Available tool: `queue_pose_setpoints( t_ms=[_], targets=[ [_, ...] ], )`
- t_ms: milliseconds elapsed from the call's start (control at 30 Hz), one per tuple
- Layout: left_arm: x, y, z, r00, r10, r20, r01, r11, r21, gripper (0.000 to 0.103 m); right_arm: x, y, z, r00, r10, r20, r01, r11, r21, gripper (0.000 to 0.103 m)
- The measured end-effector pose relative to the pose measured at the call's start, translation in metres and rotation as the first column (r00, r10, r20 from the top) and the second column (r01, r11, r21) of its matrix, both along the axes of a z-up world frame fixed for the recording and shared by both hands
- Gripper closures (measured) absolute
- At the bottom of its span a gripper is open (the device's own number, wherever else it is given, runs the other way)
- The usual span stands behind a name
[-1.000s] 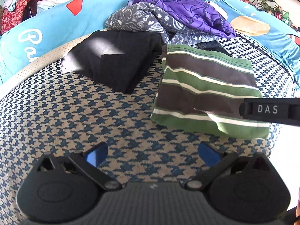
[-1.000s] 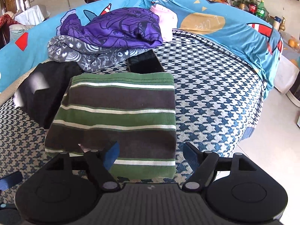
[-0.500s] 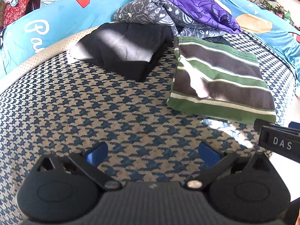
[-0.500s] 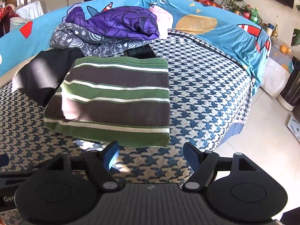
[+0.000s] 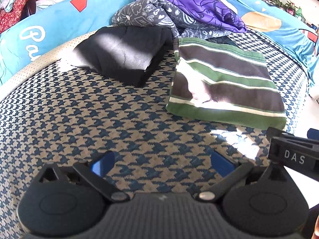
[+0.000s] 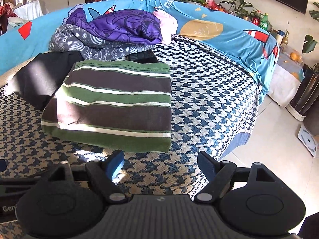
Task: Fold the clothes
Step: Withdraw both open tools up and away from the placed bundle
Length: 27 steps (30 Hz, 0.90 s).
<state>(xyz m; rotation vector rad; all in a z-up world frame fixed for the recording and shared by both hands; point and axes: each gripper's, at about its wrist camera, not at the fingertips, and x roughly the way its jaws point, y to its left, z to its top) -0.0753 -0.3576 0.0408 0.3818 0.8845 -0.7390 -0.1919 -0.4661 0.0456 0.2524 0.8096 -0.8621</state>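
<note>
Green, brown and white stripes mark the folded garment [image 6: 113, 103], which lies flat on the houndstooth bed cover [image 6: 209, 107], squared up, one corner lit by a sun patch. Just beside it, toward the headboard side, sits a folded black garment [image 5: 123, 53]; the two appear to touch at one corner. Behind both is an unfolded heap: a grey patterned piece [image 5: 151, 18] under a purple one [image 6: 123, 26], with a pink item [image 6: 168, 24] at the rear (only partly visible). A blue printed sheet [image 6: 229, 33] runs along the far edge of the bed.

Left tongs [image 5: 161, 162]: released, fingers spread wide over bare cover, nothing between them. Right tongs [image 6: 161, 164]: jaws opening, nothing between them, tips short of the striped garment's near edge and clear of it. The right unit's side also shows in the left wrist view, near the striped garment's corner.
</note>
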Motion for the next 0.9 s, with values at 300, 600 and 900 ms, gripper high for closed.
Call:
queue_pose_setpoints(
  t_ms=[300, 600, 900],
  targets=[
    [-0.007, 0.007, -0.003, 1.0, -0.007, 0.005, 0.007, 1.0, 0.019, 0.0, -0.004, 0.003, -0.005, 1.0, -0.001, -0.014, 0.001, 0.999, 0.04, 0.023],
    [-0.021, 0.001, -0.009, 0.998, -0.06, 0.009, 0.059, 0.996, 0.06, 0.0, -0.018, -0.001, -0.015, 0.998, -0.055, -0.037, 0.058, 0.994, 0.09, 0.023],
    [-0.032, -0.001, -0.012, 0.995, -0.093, 0.018, 0.091, 0.991, 0.097, 0.0, -0.03, 0.002, -0.022, 0.995, -0.087, -0.056, 0.093, 0.988, 0.12, 0.023]
  ],
)
